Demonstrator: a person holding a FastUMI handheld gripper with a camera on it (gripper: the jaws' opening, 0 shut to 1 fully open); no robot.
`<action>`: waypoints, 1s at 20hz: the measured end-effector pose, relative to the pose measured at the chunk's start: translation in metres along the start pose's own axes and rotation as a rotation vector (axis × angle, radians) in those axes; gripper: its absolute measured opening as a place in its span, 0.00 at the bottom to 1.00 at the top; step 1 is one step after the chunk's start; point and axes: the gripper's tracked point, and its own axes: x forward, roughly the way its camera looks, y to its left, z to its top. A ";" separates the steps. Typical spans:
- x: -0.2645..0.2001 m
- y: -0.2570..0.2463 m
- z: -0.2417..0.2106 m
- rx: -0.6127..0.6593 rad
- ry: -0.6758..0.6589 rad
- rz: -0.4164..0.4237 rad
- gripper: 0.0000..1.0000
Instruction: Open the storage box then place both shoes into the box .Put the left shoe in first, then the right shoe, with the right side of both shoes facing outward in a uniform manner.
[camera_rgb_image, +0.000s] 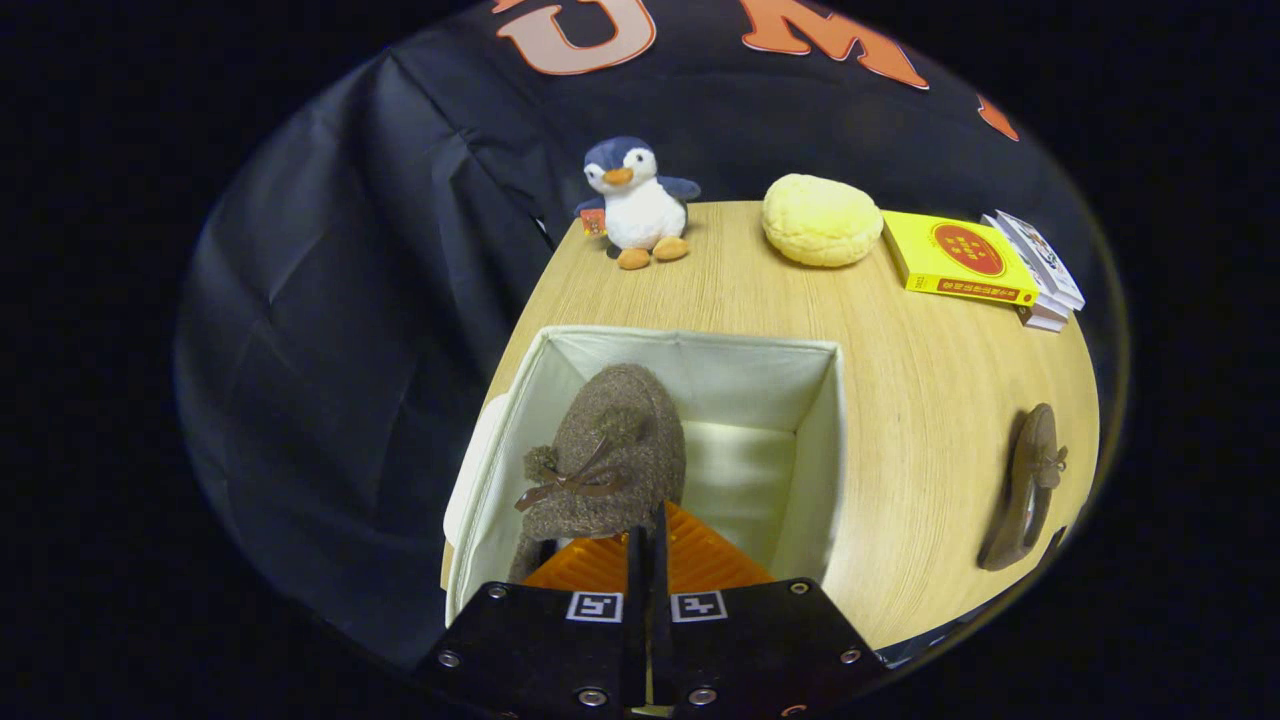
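I hold the left shoe (608, 455) inside the open box (690, 342); my gripper (648, 545) seems pinched on its heel. Next I must release it there, then fetch the other shoe (1028, 485) on the table (920, 420)

A pale wood-grain counter (930, 400) with a rounded far edge stands against the booth's wall (330, 300) — black cloth hanging in soft folds, with a seam running down just behind the counter's back corner. Light falls evenly on the wood and leaves only faint shadows, while the cloth beside the counter stays dark. The grain runs lengthwise, away towards the wall.
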 end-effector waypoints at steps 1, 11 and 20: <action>0.006 0.003 -0.008 0.004 0.022 -0.004 0.03; 0.040 0.023 -0.046 -0.022 0.175 0.044 0.14; -0.038 0.013 -0.018 0.029 0.089 0.288 0.47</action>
